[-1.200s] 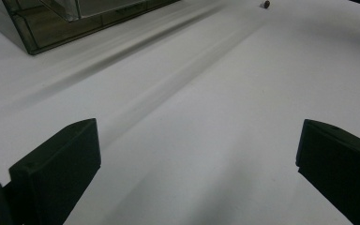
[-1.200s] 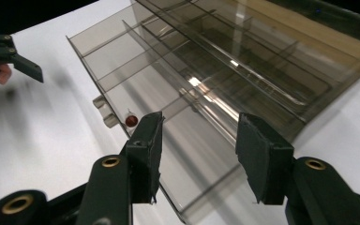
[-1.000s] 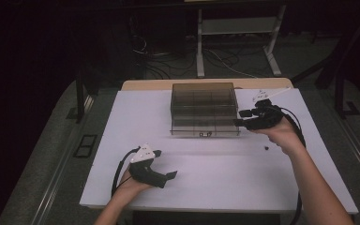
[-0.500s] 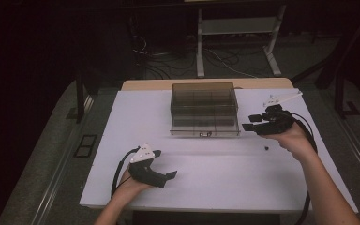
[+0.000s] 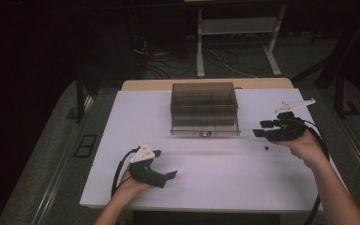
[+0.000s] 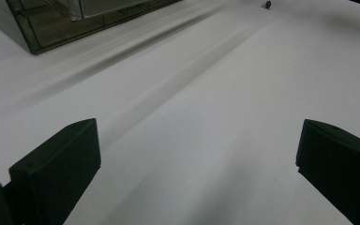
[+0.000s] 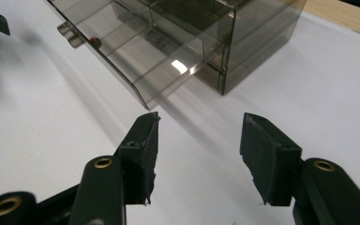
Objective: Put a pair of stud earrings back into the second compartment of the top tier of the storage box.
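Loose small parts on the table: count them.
1: a small dark part on the white table, just below the right gripper. Others may sit hidden inside the smoky box.

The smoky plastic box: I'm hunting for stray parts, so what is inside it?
Through the tinted walls of the box, divider compartments show, and a small reddish bead near its front latch. Contents deeper inside are too dim to tell.

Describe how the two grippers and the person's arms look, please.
Both the left gripper and the right gripper are black, each with two flat, blocky jaws, a pale three-cornered plate on top and a trailing black cable. Brass-coloured rivets mark the right one's linkage. The forearms wear no sleeves.
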{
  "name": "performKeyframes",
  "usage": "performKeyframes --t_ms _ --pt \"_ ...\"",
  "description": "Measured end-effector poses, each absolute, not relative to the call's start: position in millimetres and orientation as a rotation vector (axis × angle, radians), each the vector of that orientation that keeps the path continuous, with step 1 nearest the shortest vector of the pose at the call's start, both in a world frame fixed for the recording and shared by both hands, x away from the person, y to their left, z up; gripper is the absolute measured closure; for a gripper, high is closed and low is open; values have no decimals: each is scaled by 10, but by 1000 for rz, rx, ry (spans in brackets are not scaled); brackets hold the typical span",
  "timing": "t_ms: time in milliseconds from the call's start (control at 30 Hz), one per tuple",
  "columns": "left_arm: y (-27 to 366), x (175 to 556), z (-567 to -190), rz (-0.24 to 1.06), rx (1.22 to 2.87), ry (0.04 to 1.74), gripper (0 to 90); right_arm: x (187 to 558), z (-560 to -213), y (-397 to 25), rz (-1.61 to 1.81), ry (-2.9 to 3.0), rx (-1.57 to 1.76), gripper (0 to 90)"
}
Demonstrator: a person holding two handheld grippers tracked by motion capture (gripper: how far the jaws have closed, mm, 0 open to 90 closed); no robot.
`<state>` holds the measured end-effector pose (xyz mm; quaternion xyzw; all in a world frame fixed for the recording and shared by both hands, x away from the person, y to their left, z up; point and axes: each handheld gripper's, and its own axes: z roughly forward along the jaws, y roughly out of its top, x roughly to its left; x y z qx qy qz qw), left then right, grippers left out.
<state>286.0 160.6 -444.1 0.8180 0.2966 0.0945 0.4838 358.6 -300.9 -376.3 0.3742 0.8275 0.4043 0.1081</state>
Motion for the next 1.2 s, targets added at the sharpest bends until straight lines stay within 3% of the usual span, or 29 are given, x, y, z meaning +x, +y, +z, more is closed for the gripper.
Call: performKeyframes --t_ms 467,1200 --pt "1610 2862 -4442 237 2000 713 0 3535 -3938 -3174 1168 2422 1134 480" --pt "1607 2856 -4444 232 1996 721 0 3487 -4221 -3334 1037 2431 1237 646"
